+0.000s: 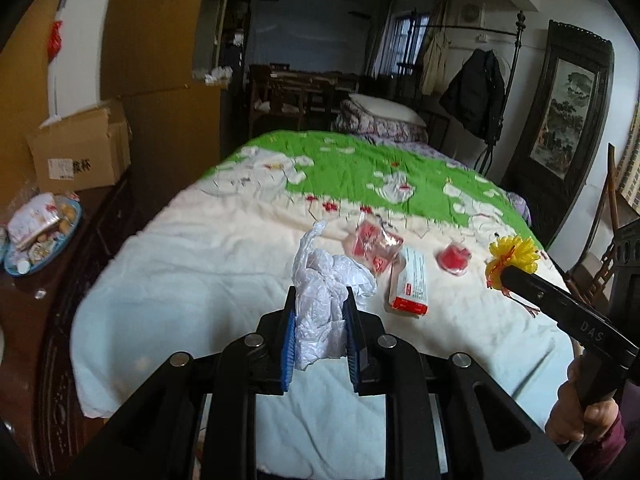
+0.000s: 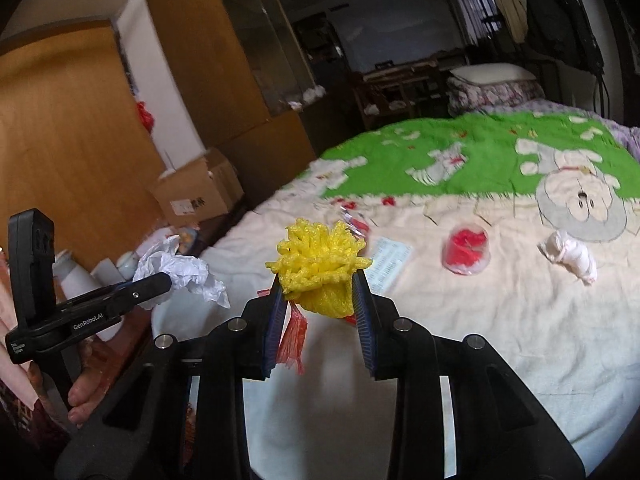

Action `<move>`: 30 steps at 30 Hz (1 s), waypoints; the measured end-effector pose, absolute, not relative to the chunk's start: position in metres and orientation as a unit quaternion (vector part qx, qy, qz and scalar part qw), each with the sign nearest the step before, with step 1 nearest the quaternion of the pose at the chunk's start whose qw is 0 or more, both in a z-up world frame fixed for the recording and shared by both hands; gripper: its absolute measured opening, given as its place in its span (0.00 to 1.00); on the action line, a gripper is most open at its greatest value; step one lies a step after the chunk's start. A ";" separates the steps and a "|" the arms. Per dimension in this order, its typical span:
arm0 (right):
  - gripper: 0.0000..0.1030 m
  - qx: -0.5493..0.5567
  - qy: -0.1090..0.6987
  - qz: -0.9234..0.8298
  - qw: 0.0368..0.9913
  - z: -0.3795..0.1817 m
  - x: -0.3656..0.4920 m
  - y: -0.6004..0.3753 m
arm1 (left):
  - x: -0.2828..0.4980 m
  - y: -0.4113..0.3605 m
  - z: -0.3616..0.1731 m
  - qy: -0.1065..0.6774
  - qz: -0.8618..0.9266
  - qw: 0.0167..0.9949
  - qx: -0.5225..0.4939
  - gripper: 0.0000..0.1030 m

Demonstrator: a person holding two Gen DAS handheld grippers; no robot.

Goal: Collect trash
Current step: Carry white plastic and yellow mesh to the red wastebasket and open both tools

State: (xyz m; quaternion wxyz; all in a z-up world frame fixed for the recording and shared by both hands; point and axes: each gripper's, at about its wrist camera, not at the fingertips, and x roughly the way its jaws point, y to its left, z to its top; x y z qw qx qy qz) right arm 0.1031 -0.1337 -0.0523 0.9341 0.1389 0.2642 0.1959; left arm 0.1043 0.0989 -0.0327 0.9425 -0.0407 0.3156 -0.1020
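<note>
Already both tools are loaded: at centre left the left gripper [image 1: 320,304] pinches a crumpled white plastic bag [image 1: 322,292]; far right, the right gripper [image 2: 318,284] clamps a yellow foam net [image 2: 316,268]. Loose bag folds could slip free, while red wrappers [image 1: 372,246] wait mid-frame on the bed [image 1: 192,264].

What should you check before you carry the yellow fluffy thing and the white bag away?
1. Left gripper shut on the white plastic bag: ok.
2. Right gripper shut on the yellow foam net: ok, pads press both its sides.
3. Both pieces lifted off the bed: ok.
4. Red strands hanging under the net will not snag: cannot tell.
5. Bed free of trash: not ok; the red-and-white box, the clear wrapper, the red cup and the white wad remain.
6. A bin to drop things in: cannot tell, none in view.
</note>
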 end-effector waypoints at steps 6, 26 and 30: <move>0.33 0.130 0.229 0.222 0.939 -0.022 0.073 -0.122 | 0.063 0.112 -0.007 0.282 -0.080 0.955 -0.035 0.21; 0.33 0.077 0.211 0.301 0.927 0.007 0.003 -0.056 | -0.048 0.240 -0.029 0.302 0.019 0.947 -0.106 0.21; 0.33 0.062 0.254 0.314 0.913 -0.012 0.016 -0.025 | -0.031 0.276 -0.085 0.382 0.045 0.913 -0.134 0.60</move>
